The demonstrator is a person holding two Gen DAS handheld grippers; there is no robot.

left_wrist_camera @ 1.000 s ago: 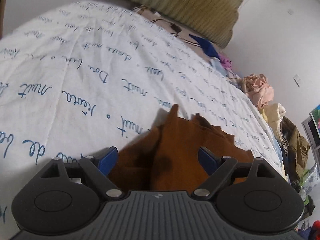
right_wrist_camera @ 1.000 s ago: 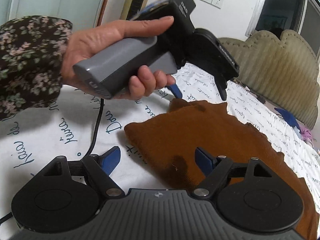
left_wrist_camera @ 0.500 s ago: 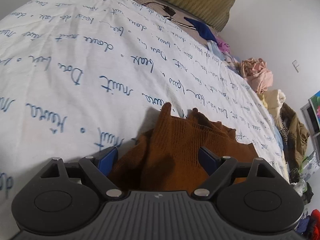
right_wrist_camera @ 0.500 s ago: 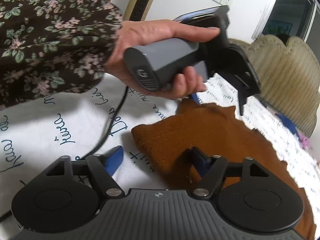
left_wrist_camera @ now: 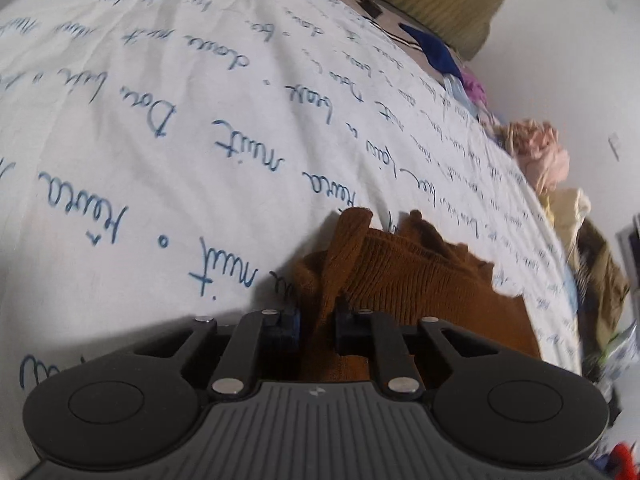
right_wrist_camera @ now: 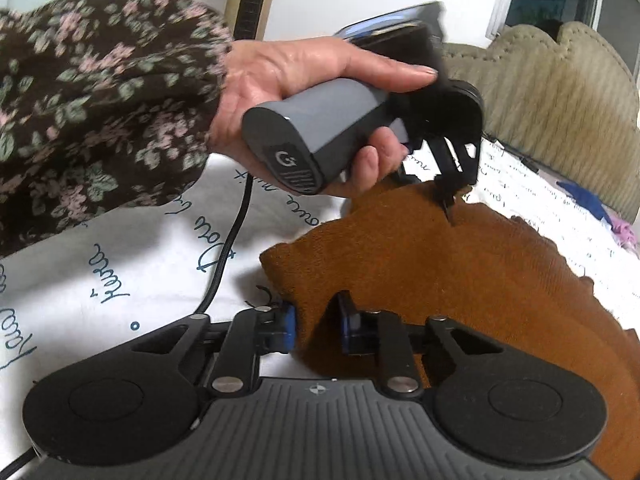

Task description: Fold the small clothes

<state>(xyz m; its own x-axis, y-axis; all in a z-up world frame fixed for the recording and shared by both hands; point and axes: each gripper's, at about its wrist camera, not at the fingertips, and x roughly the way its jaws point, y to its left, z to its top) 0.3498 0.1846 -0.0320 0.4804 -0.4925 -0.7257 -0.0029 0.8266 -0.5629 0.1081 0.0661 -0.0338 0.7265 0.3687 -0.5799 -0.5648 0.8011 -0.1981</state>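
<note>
Brown knit garment (right_wrist_camera: 460,276) lies on the bed sheet (left_wrist_camera: 160,140). My left claw (left_wrist_camera: 318,326) is closing on its twelve o'clock corner, my right claw (right_wrist_camera: 314,328) closing on the six o'clock edge. Grasping step; next comes lifting both together.

Both grippers, left (left_wrist_camera: 318,330) and right (right_wrist_camera: 314,328), angle downward, jaws closing on cloth.

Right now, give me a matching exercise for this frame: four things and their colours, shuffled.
Things:
1. knit garment
2. bedsheet
3. sleeve
4. headboard

Colours:
A. white with blue handwriting
B. olive beige
C. rust brown
D. dark with pink flowers

Pairs: 1-C, 2-A, 3-D, 4-B
</note>
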